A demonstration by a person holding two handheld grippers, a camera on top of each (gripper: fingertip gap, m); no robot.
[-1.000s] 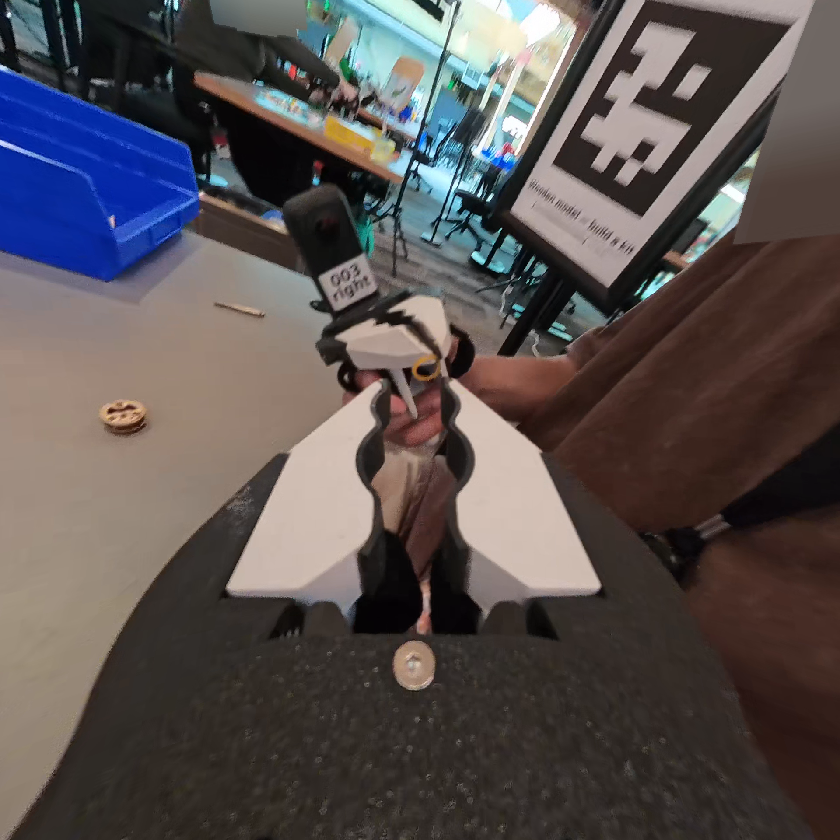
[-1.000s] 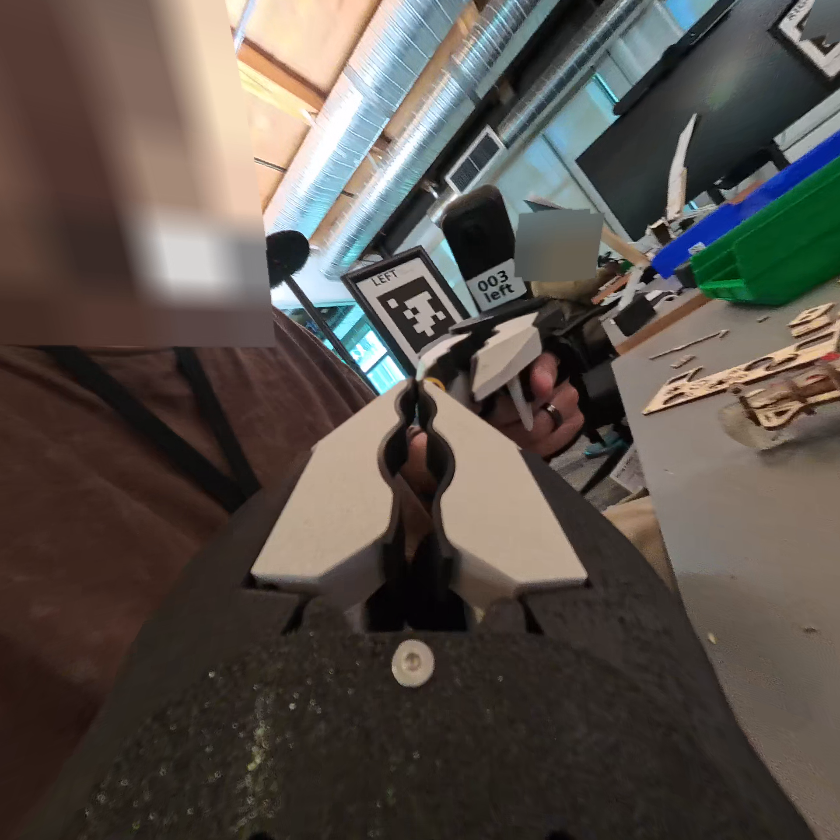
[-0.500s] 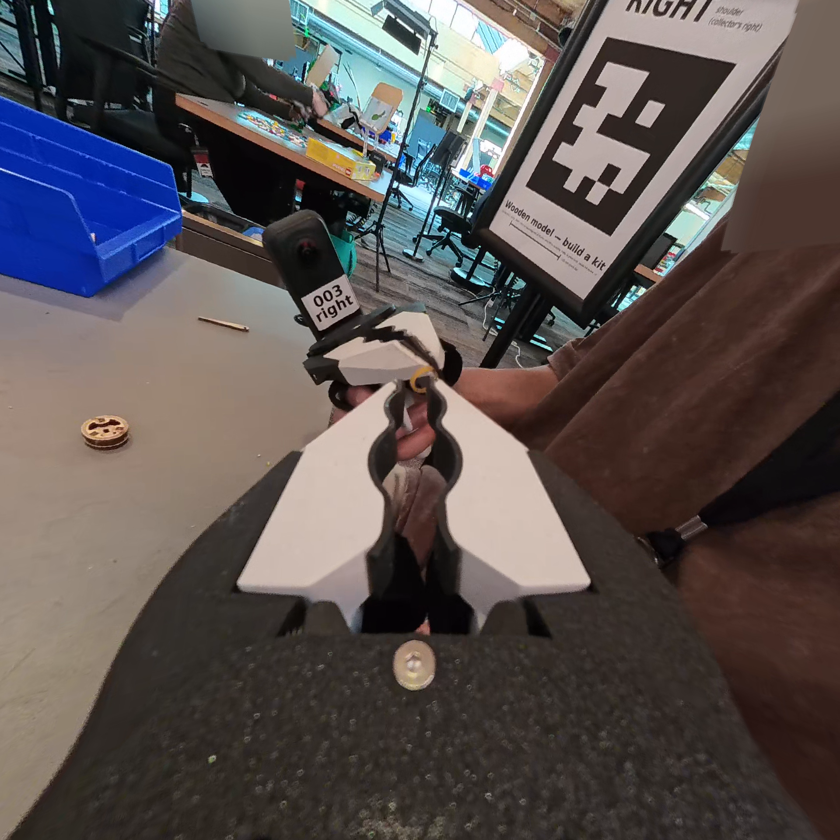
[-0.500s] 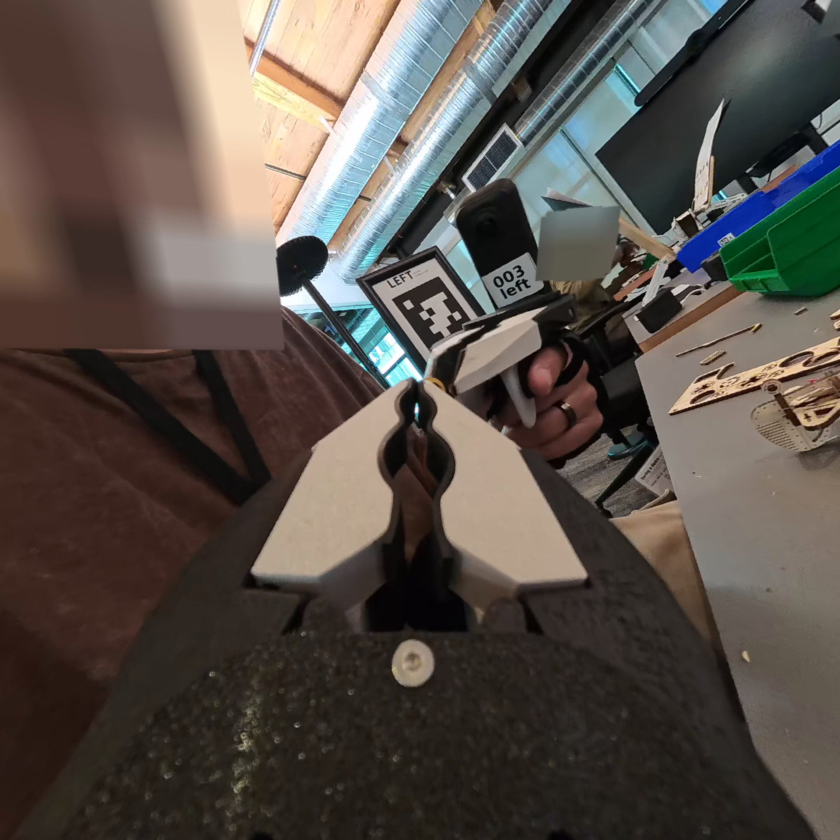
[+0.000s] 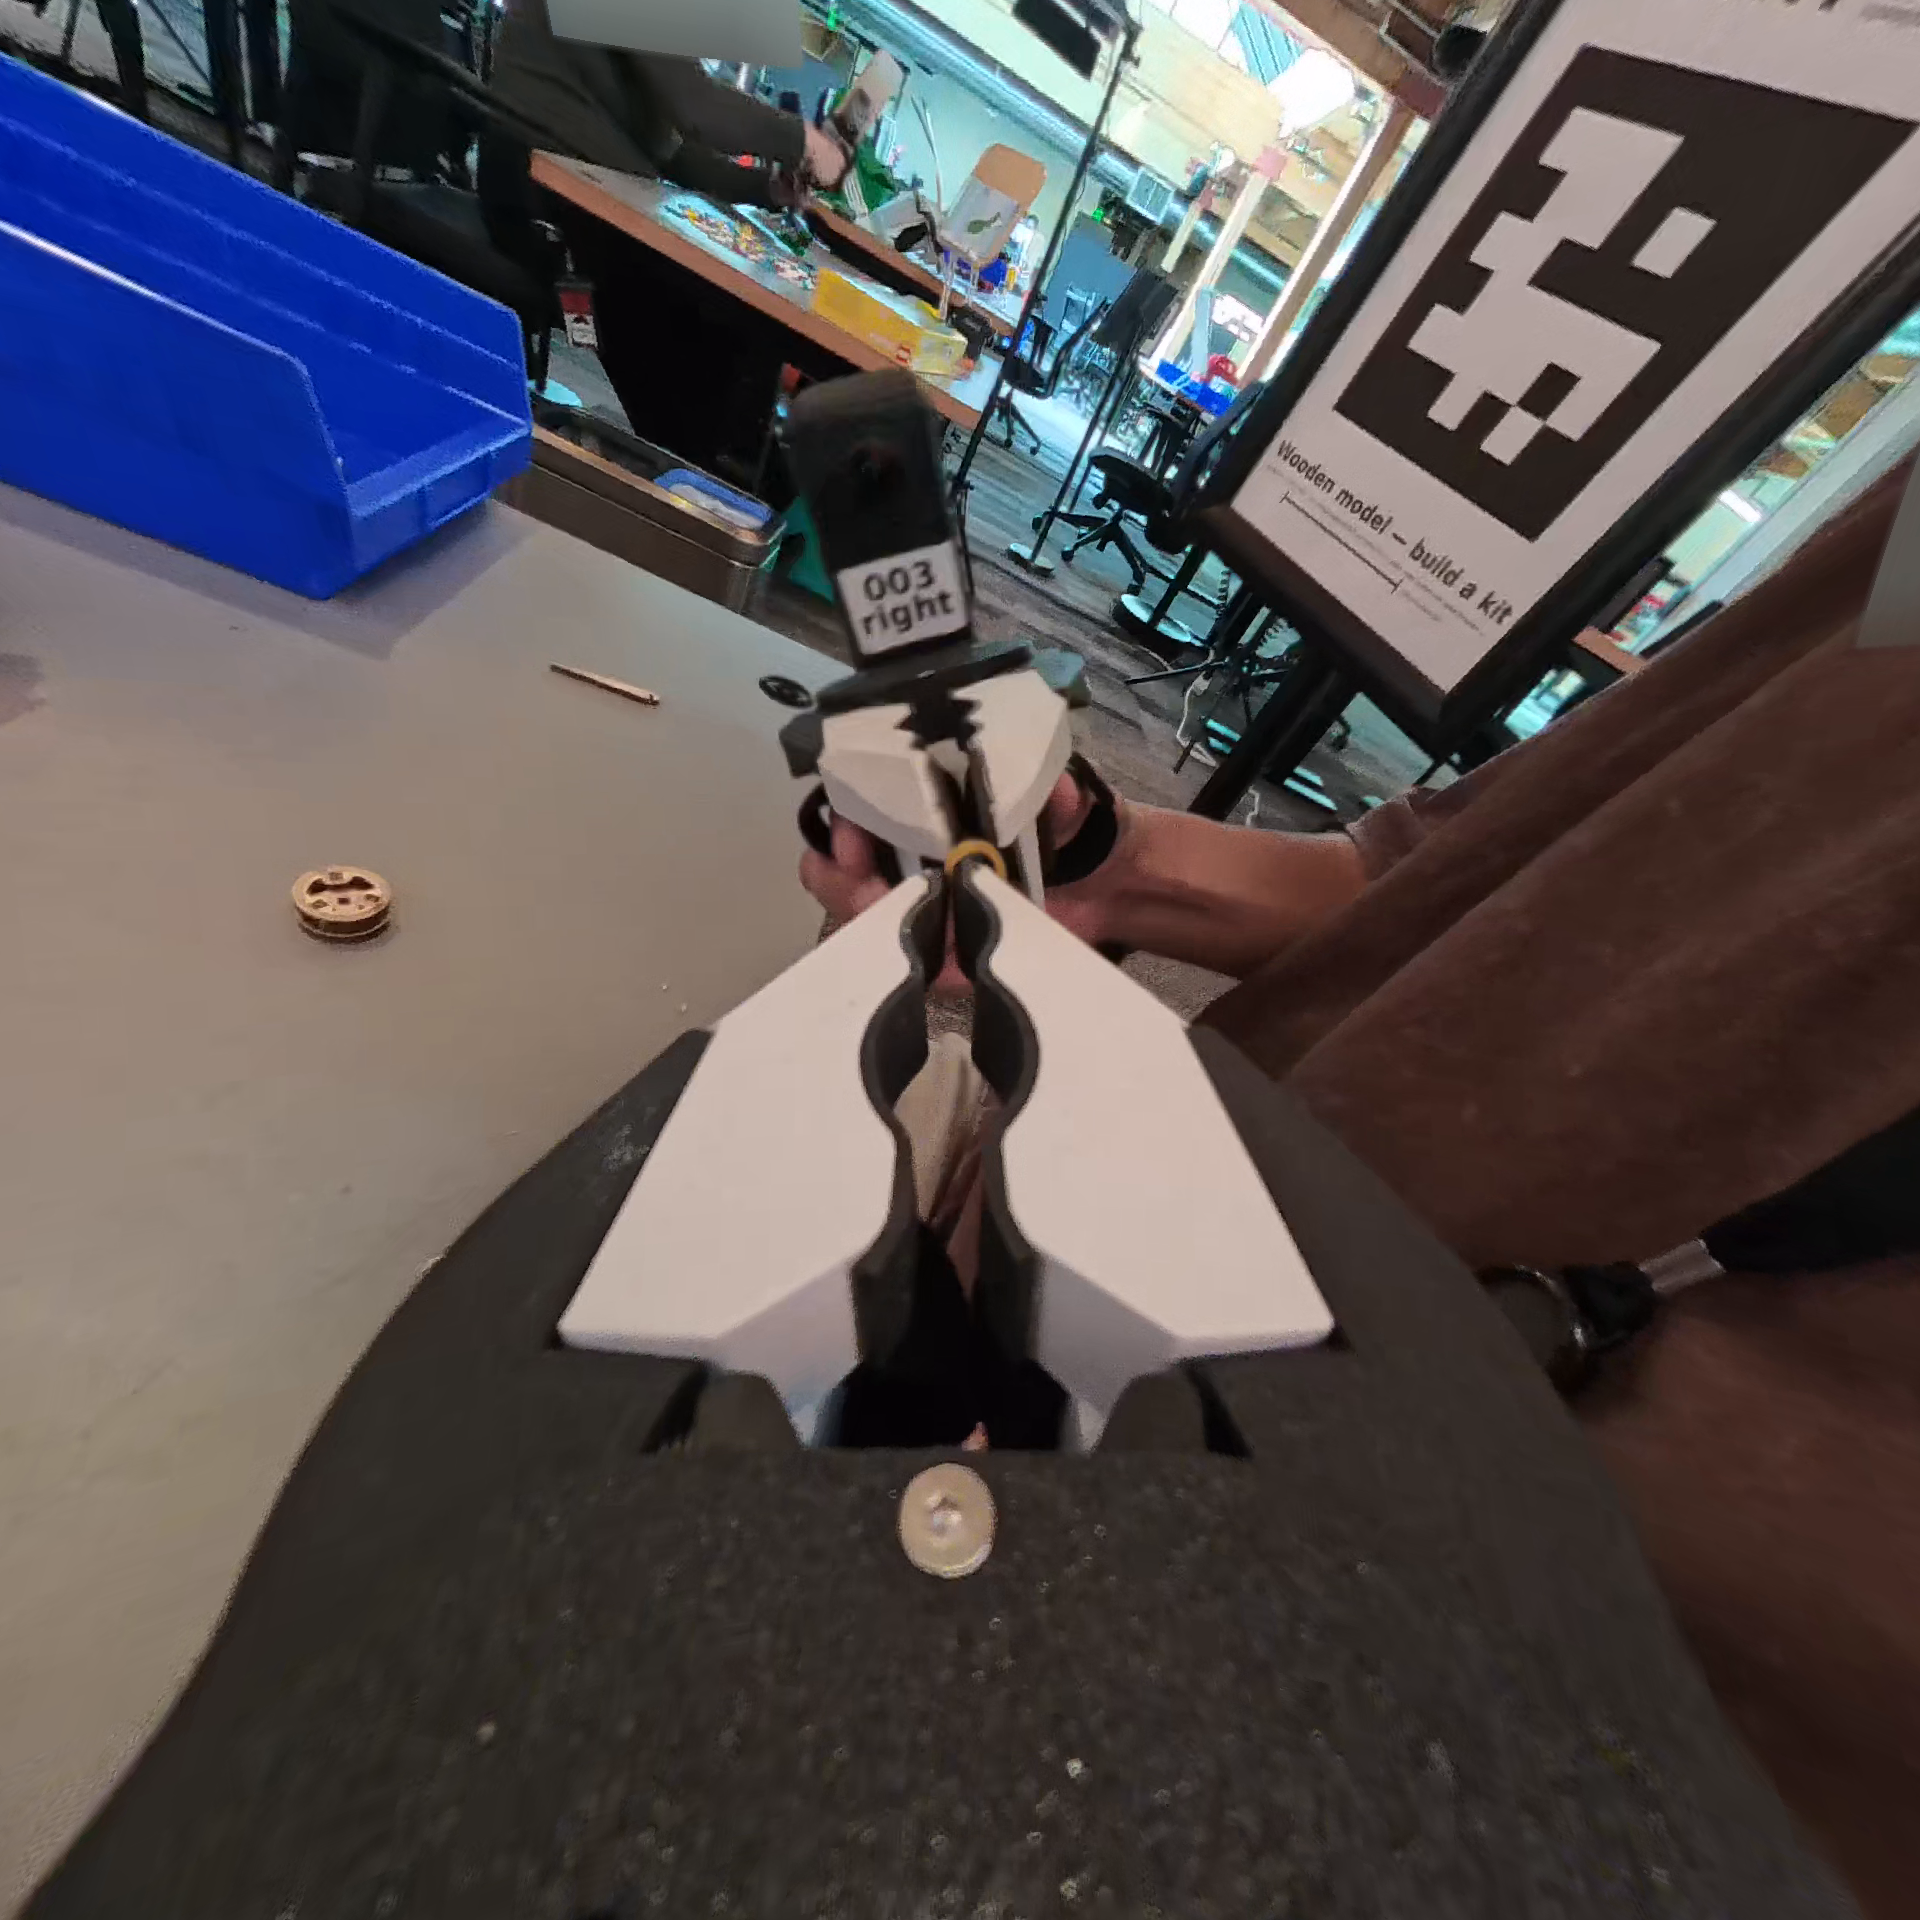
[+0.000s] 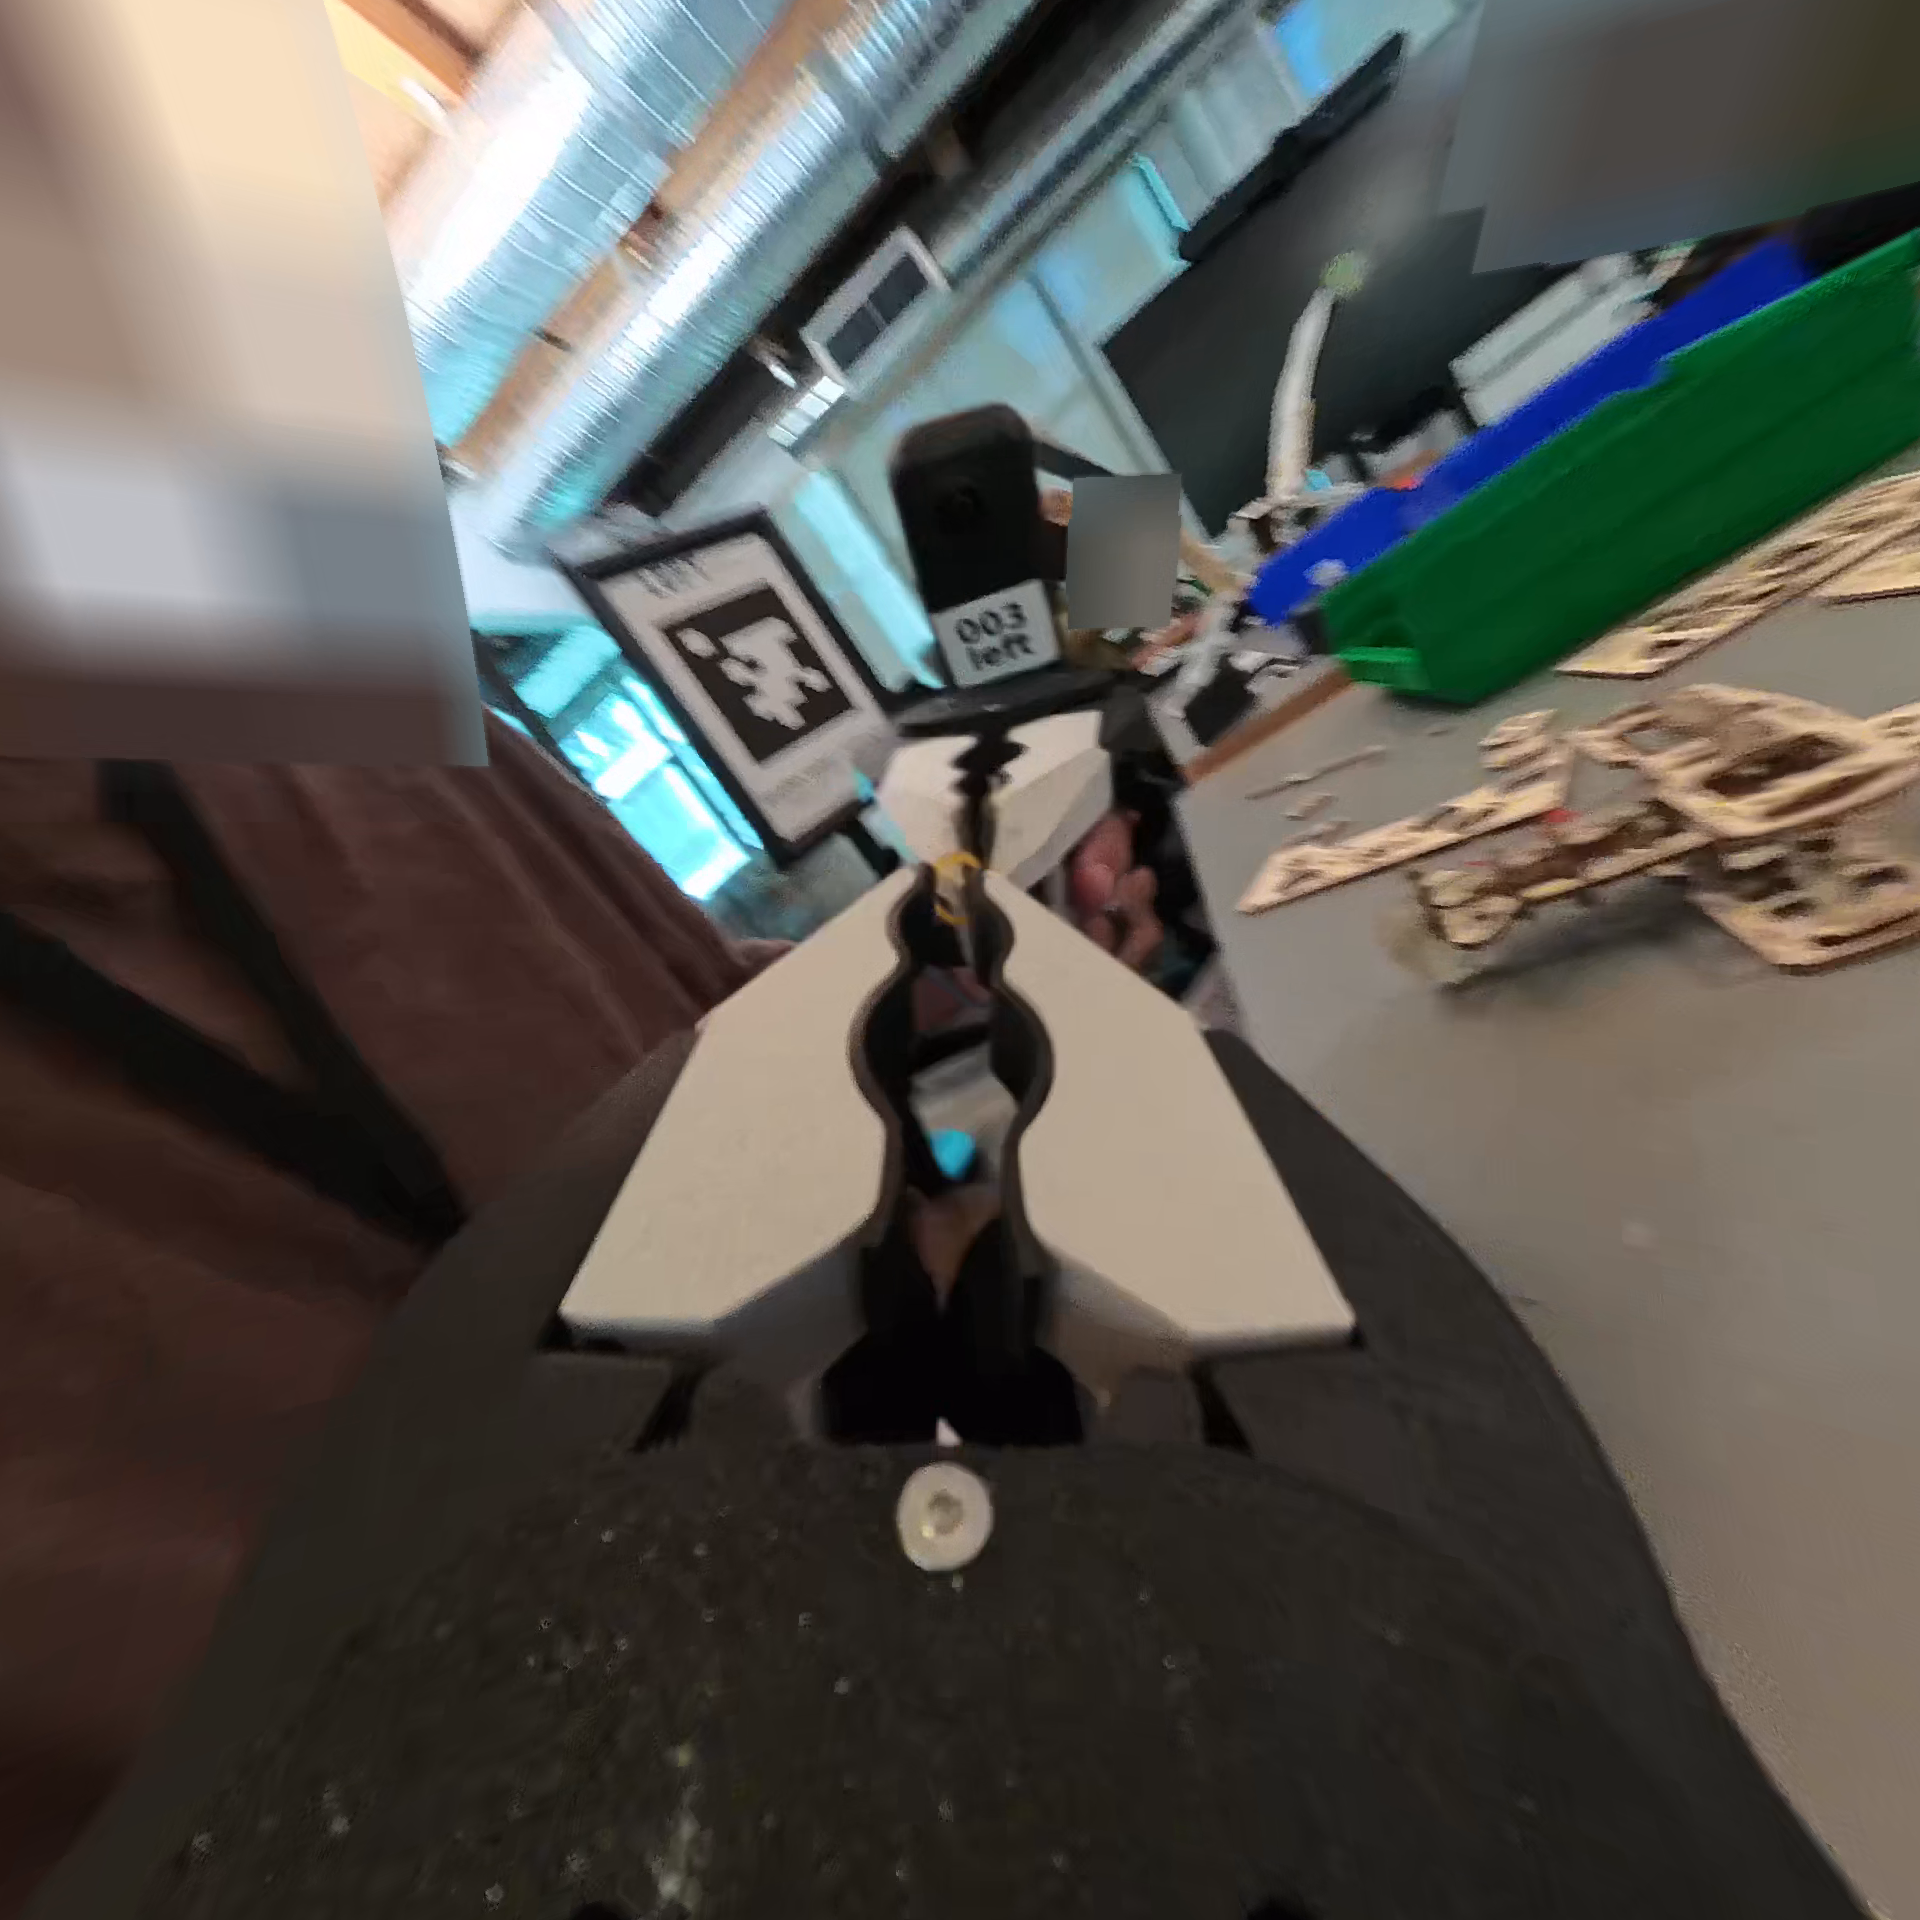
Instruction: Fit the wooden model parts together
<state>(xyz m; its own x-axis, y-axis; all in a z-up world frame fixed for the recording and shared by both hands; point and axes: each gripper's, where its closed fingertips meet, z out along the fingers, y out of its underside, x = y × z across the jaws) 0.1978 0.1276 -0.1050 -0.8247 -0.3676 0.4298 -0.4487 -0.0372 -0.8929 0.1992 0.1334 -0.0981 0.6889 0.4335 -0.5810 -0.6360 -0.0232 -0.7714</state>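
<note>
Left wrist view: the left gripper (image 5: 951, 883) is held above the near table edge, its jaws pressed nearly together, with a small yellow ring (image 5: 974, 858) at their tips. The right gripper (image 5: 940, 790) faces it tip to tip, also closed, with a hand (image 5: 862, 868) behind it. To the left of the tool the grey table (image 5: 364, 1091) lies open and mostly bare; a round wooden wheel (image 5: 343, 904) sits alone there, well apart from the tips, and a thin wooden stick (image 5: 605, 685) lies farther off, near the table's far edge. A blue bin (image 5: 239, 353) stands at the far left corner. To the right, a brown sleeve (image 5: 1558, 987) crowds close.

Right wrist view, blurred: the right gripper (image 6: 954, 888) has its jaws drawn together, and the ring (image 6: 954, 883) seems caught between its tips and the left gripper (image 6: 982, 800) facing it. Brown cloth fills the left side. To the right the table (image 6: 1507, 1143) is open near the tool; farther on stands a half-built wooden model (image 6: 1662, 831) of pale openwork frames, with flat cut sheets (image 6: 1704, 613) and a green bin (image 6: 1662, 499) beyond it.
</note>
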